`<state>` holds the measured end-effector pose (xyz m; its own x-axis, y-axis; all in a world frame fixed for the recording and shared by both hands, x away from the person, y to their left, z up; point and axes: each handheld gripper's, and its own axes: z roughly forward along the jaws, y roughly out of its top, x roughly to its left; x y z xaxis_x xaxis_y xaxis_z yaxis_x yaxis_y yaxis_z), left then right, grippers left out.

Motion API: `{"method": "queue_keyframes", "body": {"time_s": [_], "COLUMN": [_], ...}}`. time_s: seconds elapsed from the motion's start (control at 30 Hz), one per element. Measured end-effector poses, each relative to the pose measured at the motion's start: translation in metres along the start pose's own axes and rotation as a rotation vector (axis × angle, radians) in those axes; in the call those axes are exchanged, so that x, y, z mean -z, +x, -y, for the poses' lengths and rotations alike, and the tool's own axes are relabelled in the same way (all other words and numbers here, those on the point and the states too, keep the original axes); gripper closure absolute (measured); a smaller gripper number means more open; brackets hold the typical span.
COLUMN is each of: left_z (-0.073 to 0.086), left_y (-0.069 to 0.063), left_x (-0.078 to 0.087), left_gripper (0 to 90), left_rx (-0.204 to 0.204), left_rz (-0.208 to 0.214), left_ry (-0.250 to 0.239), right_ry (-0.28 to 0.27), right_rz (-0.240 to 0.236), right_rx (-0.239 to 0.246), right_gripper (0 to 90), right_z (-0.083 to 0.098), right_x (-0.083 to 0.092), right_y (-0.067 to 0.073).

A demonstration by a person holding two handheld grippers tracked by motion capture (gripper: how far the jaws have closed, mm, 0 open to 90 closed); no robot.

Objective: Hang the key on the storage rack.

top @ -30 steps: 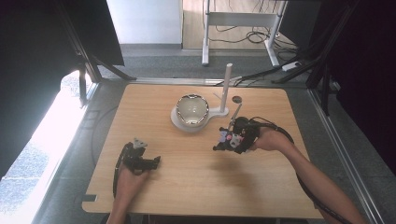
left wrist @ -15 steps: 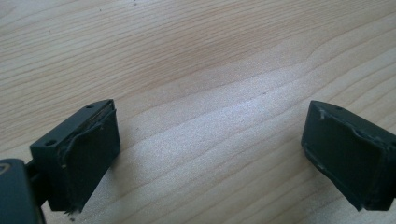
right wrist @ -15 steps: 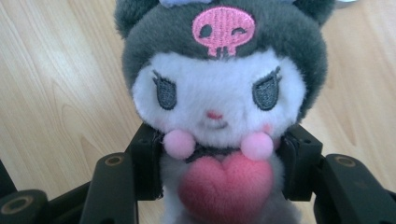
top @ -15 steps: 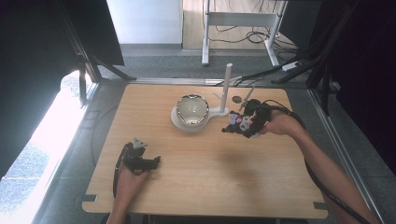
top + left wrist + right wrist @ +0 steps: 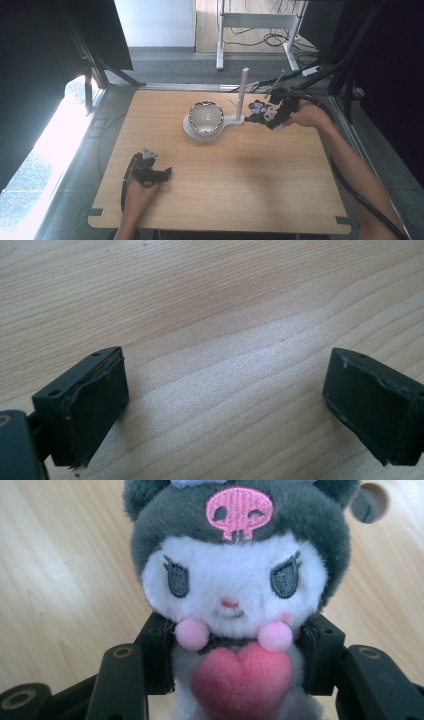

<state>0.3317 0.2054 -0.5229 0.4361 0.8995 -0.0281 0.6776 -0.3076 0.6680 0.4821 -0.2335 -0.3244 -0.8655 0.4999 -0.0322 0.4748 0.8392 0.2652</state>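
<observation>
Two grippers in play. Your right gripper (image 5: 263, 114) has carried the plush toy (image 5: 232, 590) up and across the table (image 5: 250, 200) since a second ago; it now sits beside the white post stand (image 5: 243, 95) next to the shiny bowl (image 5: 205, 117), so hanging or placing looks close. Jaws are clamped on the toy's body. Your left gripper (image 5: 225, 405) rests low over the wood, jaws wide, holding nothing. No readable writing; just a pink skull emblem on the hood.

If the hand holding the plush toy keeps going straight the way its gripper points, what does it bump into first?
Probably the white upright post of the stand beside the shiny bowl. The right gripper, shut on the plush toy, points left toward it in the high view. Depth is hard to judge, so it might pass just in front.
</observation>
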Motion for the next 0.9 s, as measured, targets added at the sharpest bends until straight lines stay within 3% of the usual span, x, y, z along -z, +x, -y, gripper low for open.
{"method": "queue_keyframes", "body": {"time_s": [0.37,0.9], "left_z": [0.0,0.0], "left_y": [0.0,0.0], "left_x": [0.0,0.0], "left_gripper": [4.3,4.3], "left_rx": [0.0,0.001], "left_rz": [0.0,0.001], "left_ry": [0.0,0.002], "right_ry": [-0.02,-0.058], "right_rz": [0.066,0.118], "right_rx": [-0.051,-0.093], "right_gripper": [44.3,44.5], "right_z": [-0.008,-0.032], "right_x": [0.022,0.046], "right_y": [-0.027,-0.052]}}
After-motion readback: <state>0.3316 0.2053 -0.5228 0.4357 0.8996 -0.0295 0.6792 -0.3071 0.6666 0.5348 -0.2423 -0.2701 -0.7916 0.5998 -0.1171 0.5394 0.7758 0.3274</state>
